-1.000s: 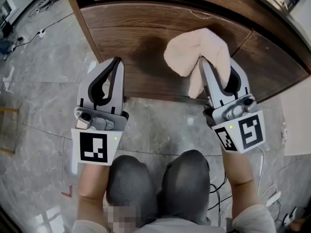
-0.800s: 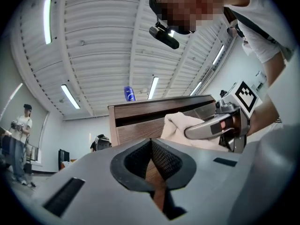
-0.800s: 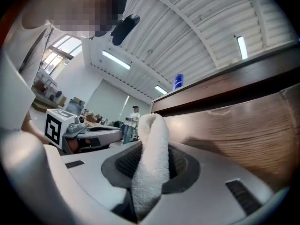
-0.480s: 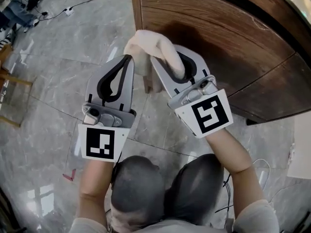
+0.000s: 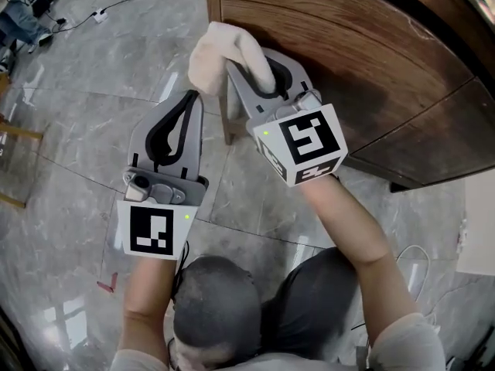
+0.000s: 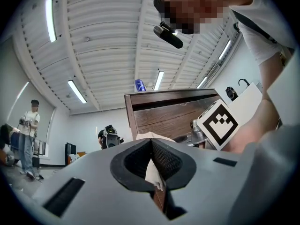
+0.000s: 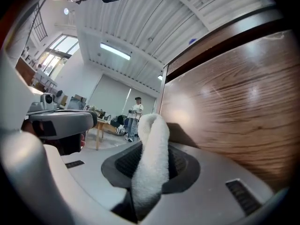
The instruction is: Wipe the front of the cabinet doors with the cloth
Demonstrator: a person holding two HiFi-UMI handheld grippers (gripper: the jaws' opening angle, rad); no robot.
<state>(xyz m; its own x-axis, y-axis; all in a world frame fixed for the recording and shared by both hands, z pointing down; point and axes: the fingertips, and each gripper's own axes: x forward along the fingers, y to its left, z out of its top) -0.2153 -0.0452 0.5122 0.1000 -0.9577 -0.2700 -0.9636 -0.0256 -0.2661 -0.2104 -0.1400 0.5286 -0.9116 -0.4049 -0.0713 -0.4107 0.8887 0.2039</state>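
The dark wooden cabinet door (image 5: 348,68) fills the upper right of the head view. A cream cloth (image 5: 223,51) is bunched at the cabinet's left edge. My right gripper (image 5: 246,72) is shut on it, and the cloth (image 7: 152,149) stands up between the jaws in the right gripper view, with the door (image 7: 234,102) close on the right. My left gripper (image 5: 191,97) is just left of and below the cloth, shut. Its closed tips (image 6: 152,142) show nothing held; the cloth (image 6: 151,136) lies beyond them, before the cabinet (image 6: 173,116).
Grey marble floor (image 5: 93,99) spreads to the left and below. Cables (image 5: 116,6) lie at the top left and a wooden leg (image 5: 11,134) at the left edge. A white panel (image 5: 476,230) stands at the right. A person (image 6: 28,135) stands in the background.
My right gripper has carried the cloth leftward across the door, from its middle to the cabinet's left edge. The left gripper stayed shut beside it.
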